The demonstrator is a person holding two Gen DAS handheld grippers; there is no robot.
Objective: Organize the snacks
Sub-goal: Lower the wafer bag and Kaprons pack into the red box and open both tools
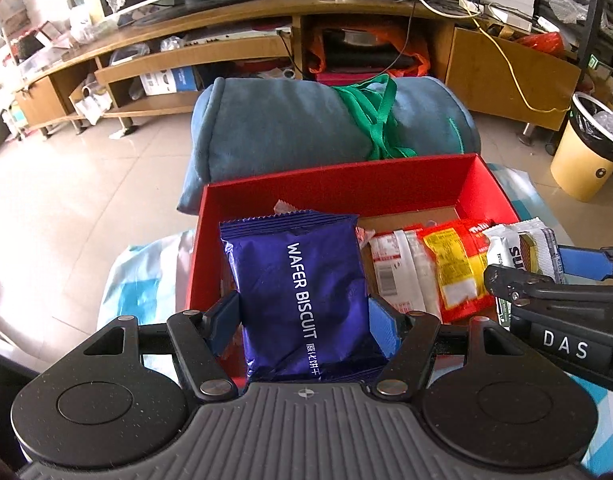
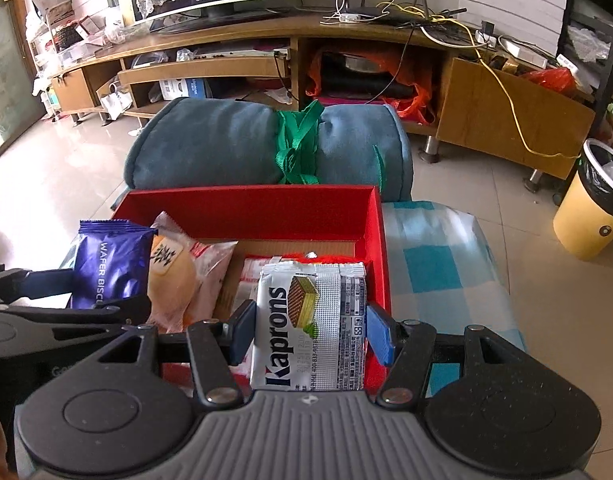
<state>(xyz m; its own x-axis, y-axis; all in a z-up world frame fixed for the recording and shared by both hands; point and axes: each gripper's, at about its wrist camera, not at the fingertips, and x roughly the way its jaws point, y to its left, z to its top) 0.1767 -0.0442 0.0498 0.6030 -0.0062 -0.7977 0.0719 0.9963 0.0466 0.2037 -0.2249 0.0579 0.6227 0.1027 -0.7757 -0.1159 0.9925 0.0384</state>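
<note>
Holding both packets over the red box (image 1: pixel 338 184): left gripper (image 1: pixel 302 320) clenched on the purple wafer biscuit pack (image 1: pixel 298 280), right gripper (image 2: pixel 310 332) on the Kaprons packet (image 2: pixel 306 320). Risk, I judge: grippers colliding, slick foil slipping.

rolled blue blanket (image 1: pixel 290 128), yellow bin (image 2: pixel 590 216), television stand (image 2: pixel 506 104)

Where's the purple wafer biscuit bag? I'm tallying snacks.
The purple wafer biscuit bag is held in the left gripper over the red box's left end, beside the bun packet.
</note>
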